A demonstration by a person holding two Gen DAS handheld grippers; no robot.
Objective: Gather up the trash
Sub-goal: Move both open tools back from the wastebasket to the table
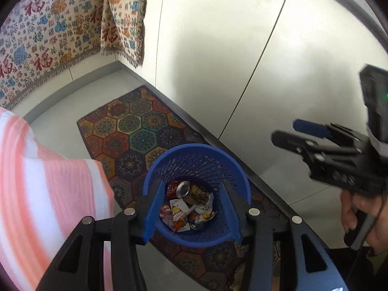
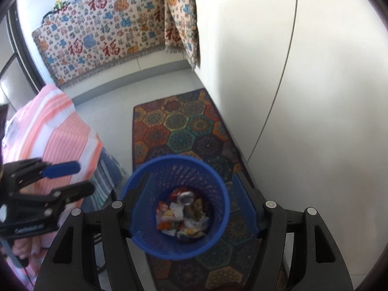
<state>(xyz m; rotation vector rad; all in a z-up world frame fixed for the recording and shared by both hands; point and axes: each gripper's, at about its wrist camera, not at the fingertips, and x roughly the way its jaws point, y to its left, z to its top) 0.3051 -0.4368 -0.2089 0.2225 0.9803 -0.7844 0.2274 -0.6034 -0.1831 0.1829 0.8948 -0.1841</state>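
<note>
1. The left gripper [image 1: 192, 208] hangs above the blue basket [image 1: 225, 169], jaws apart, nothing between them.
2. The right gripper [image 2: 194, 206] hangs over the same basket, jaws spread wide and empty.
3. Trash [image 1: 188, 205], a crushed can and crumpled wrappers, lies in the basket's bottom.
4. The basket stands on a patterned rug [image 1: 131, 131] beside a pale wall [image 1: 242, 48].
5. A pink striped cloth [image 1: 36, 181] lies left of the basket.

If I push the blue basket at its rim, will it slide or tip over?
The blue basket looks like thin perforated plastic, so it is probably light. It narrows toward the base and holds only a can and wrappers, so a rim push may tip it. The rug beneath probably resists sliding.
</note>
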